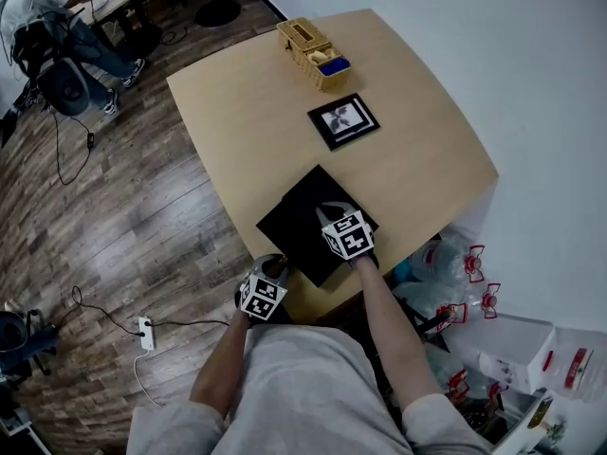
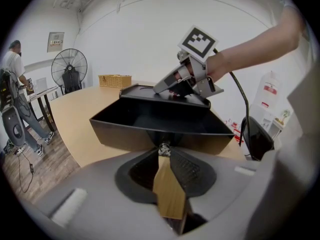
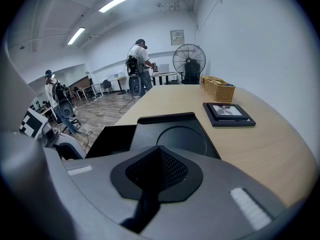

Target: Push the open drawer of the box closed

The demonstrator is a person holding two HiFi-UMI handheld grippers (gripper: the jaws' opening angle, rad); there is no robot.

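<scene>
Drawer: the open black drawer point(image 1: 292, 246) sticks out of the black rectangular box point(image 1: 313, 195) toward the near edge of the tan wooden surface point(image 1: 237, 102).
Box: it lies near the person, cornerwise to the edge, and its lid has a shallow round recess point(image 3: 182, 138).
Left gripper: the left gripper point(image 2: 164, 152) faces the drawer front head-on. Its fingers point(image 2: 192, 171) are drawn in until the tips meet on the small metal knob point(image 2: 164, 148) at the middle of that front.
Left gripper, from above: the left gripper point(image 1: 275, 265) sits at the surface's edge, touching the drawer's outer end.
Right gripper: the right gripper point(image 3: 158, 153) has its fingers pressed together with nothing between them. It rests on the box lid, pointing along it.
Right gripper, other views: its marker cube point(image 1: 347, 235) lies over the lid, and the left gripper view shows it point(image 2: 175, 85) above the drawer's back.
Beyond the box: a black-framed picture point(image 1: 343, 120) lies flat, well apart, and a woven wicker basket point(image 1: 313, 53) stands at the far edge.
Room: a black standing fan point(image 3: 189, 60) and a person point(image 3: 137, 59) are at other desks.
In the way: only the right gripper is on the box, and it is above the drawer, not in its opening.
</scene>
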